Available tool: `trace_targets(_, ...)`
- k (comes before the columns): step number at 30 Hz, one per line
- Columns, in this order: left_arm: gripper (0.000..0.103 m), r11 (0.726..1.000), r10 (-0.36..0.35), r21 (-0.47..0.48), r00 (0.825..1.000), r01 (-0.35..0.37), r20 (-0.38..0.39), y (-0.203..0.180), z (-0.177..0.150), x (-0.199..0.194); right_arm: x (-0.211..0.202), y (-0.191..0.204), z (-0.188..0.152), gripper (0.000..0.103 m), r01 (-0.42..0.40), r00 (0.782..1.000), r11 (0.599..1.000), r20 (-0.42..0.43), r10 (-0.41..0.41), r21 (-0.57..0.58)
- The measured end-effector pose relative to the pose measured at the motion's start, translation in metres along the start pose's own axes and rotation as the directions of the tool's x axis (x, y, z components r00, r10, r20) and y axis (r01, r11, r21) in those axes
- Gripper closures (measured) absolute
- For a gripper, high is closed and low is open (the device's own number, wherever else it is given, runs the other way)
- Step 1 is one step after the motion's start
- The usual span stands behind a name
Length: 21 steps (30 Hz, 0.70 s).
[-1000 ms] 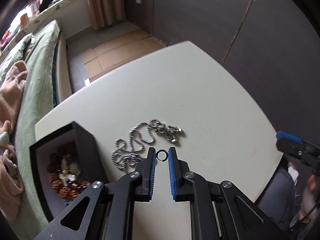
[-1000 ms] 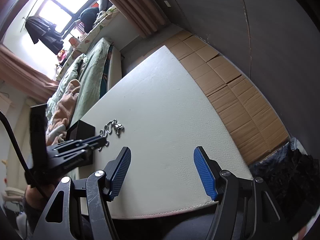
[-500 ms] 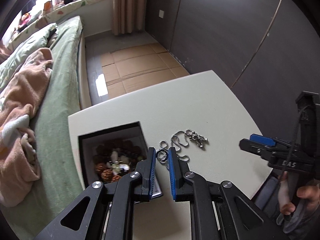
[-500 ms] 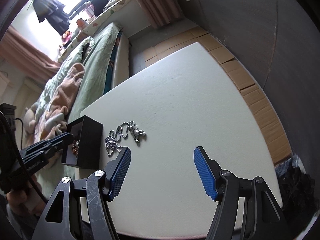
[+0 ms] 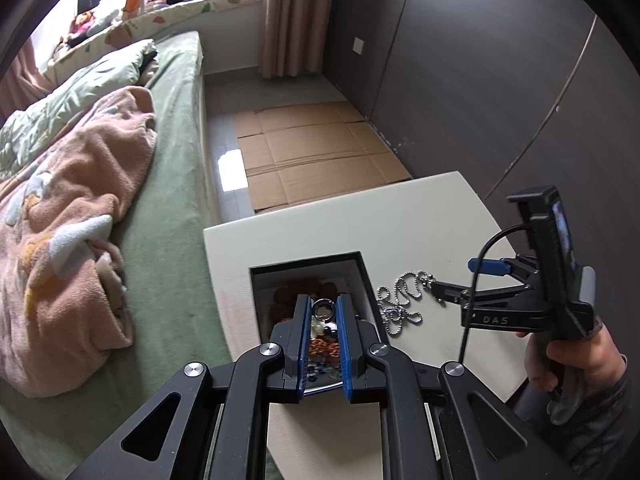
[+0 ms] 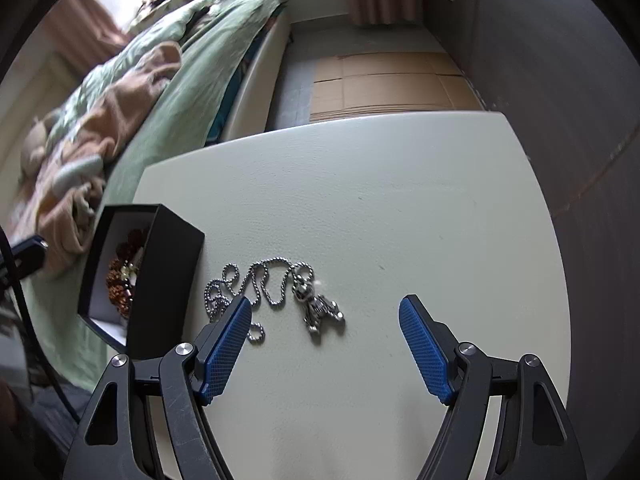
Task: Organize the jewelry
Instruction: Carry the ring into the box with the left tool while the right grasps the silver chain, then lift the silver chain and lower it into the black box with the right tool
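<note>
The left hand-held gripper pinches a small metal ring above the open black box on the worktop. The right hand-held gripper is spread wide over the chain necklace, just beside the box.

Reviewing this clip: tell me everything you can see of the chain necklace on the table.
The necklace is a silver-looking ball chain lying in loose squiggles on the pale table, just right of the black box without clearly touching it. A small metal figure pendant lies flat at one end. The open right gripper hovers over it, one blue finger covering part of the chain; contact cannot be told.
</note>
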<state>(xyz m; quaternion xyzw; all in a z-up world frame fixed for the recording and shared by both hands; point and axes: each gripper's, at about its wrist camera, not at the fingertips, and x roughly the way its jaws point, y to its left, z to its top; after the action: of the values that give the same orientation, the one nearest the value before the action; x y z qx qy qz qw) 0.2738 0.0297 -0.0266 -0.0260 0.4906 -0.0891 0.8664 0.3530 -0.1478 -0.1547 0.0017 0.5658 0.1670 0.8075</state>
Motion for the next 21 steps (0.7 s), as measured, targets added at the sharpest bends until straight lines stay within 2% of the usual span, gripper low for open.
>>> trace_targets(7,0.090,0.999,0.003,-0.033,1.000,-0.002,0.022,0.019,0.000,-0.014,0.030,0.018,0.009,0.032,0.052,0.994,0.992,-0.094,-0.063,-0.115)
trace_targets(8,0.090,0.999,0.003,-0.038,1.000,-0.002,0.026,0.020,0.000,-0.016,0.036,0.020,0.007,0.036,0.058,0.991,0.989,-0.111,-0.074,-0.138)
trace_targets(10,0.090,0.999,0.003,-0.043,1.000,-0.001,0.031,0.023,-0.001,-0.018,0.038,0.028,0.006,0.047,0.097,0.987,0.976,-0.104,-0.119,-0.195)
trace_targets(11,0.090,0.999,0.000,-0.047,1.000,0.002,0.031,0.024,-0.001,-0.018,0.037,0.030,0.005,0.062,0.107,0.986,0.971,-0.106,-0.132,-0.212)
trace_targets(12,0.090,0.999,-0.005,-0.049,1.000,0.007,0.030,0.024,-0.001,-0.018,0.034,0.031,0.006,0.088,0.095,0.986,0.973,-0.112,-0.121,-0.212)
trace_targets(14,0.090,0.999,-0.013,-0.052,0.999,0.014,0.031,0.023,-0.001,-0.017,0.027,0.029,0.008,0.088,0.088,0.986,0.977,-0.126,-0.113,-0.192)
trace_targets(21,0.090,0.997,-0.045,-0.062,0.999,0.046,0.008,0.017,-0.002,0.001,-0.033,0.030,0.009,0.088,0.096,0.995,0.979,0.003,-0.097,-0.178)
